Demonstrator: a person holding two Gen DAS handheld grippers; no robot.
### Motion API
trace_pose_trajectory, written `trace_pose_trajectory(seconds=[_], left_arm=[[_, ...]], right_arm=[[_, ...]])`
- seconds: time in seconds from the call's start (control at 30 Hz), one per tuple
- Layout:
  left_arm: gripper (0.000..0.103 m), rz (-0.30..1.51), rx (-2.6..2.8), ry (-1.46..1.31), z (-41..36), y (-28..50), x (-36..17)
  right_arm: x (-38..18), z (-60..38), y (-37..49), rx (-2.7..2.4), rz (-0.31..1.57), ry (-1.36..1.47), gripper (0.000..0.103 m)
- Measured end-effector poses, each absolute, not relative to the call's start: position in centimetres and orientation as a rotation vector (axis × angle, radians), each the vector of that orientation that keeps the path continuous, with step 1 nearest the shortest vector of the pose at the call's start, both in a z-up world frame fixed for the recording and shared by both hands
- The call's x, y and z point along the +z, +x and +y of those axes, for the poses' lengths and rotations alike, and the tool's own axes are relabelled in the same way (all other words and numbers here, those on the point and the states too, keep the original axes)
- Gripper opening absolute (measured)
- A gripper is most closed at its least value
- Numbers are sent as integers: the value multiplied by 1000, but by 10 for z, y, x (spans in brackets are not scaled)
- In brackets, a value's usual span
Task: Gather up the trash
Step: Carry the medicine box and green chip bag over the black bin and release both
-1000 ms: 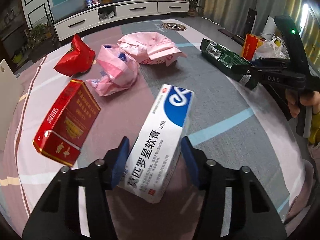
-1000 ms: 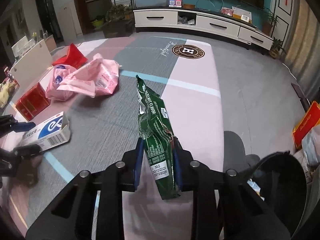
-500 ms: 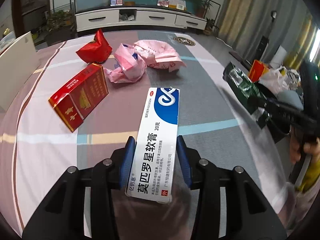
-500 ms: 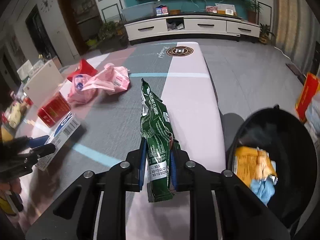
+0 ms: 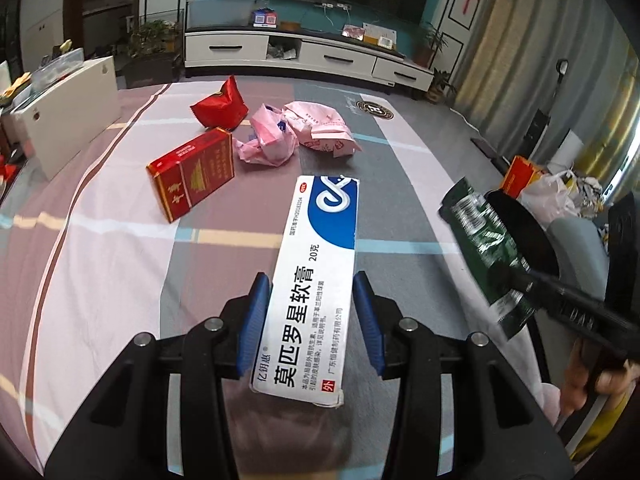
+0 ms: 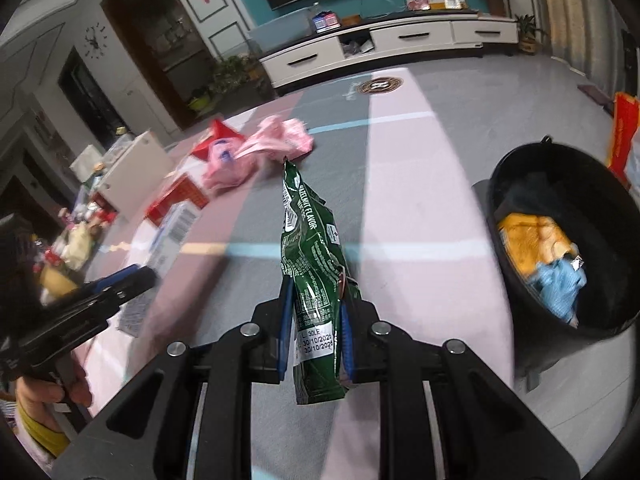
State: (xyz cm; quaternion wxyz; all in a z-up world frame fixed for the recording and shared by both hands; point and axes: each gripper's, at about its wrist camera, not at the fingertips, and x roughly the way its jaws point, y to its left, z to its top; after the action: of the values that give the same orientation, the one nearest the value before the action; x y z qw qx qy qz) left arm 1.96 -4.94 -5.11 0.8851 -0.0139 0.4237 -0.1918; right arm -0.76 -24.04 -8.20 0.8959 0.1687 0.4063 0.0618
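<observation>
My left gripper (image 5: 313, 322) is shut on a long white and blue ointment box (image 5: 316, 280) and holds it above the striped cloth. My right gripper (image 6: 314, 320) is shut on a green snack wrapper (image 6: 310, 256), also in the left wrist view (image 5: 486, 246). A black trash bin (image 6: 560, 200) stands to the right of the wrapper, with yellow and blue trash inside. On the cloth lie a red box (image 5: 192, 172), a red pouch (image 5: 218, 106) and crumpled pink bags (image 5: 296, 132).
The striped cloth surface (image 5: 100, 248) spans both views. A white panel (image 5: 68, 112) stands at its left edge. A white TV cabinet (image 5: 304, 54) runs along the back wall. An orange carton (image 5: 520, 170) and white plastic bags sit on the floor at right.
The left gripper has lifted and straightened the ointment box. The right gripper has carried the green wrapper toward the black bin, which now fills more of the right wrist view.
</observation>
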Motion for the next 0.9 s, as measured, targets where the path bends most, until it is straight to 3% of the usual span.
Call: trace_pose_trajectory(seconds=[0.37,0.4,0.43,0.47,0.6,0.63,0.67,0.7,0.73,0.9], left_arm=[[45,840,-397,-29,-44,-12,-34],[27,834,-397,-27,-44,-14,-32],[17,834,-399,-25,-44,-14,-32],[13,836,-403,-24,-45,-15,-32],[13,873,-413,-31,-45,-13,-42],[16,892,-421,-43,-44,-12,-46],[27,902,-416,-50,-42,-12,-49],[45,913,-410,-58,-40,-11,-53],[52,925,-419,-60,-39,-11,-56],[55,995,-427,-15,-44,-16,-79]], right_arm=[[-61,-218,-28,170,794,296,22],[-59,-217,-29,171,791,295,22],[-58,-217,-31,171,788,295,22],[-58,-217,-32,171,786,296,22],[-56,-218,-35,168,782,296,21],[-57,-219,-36,166,781,298,22],[-57,-219,-37,164,781,300,22],[-57,-220,-37,161,782,303,22],[-57,-221,-38,159,780,305,22],[-58,-224,-37,157,781,322,22]])
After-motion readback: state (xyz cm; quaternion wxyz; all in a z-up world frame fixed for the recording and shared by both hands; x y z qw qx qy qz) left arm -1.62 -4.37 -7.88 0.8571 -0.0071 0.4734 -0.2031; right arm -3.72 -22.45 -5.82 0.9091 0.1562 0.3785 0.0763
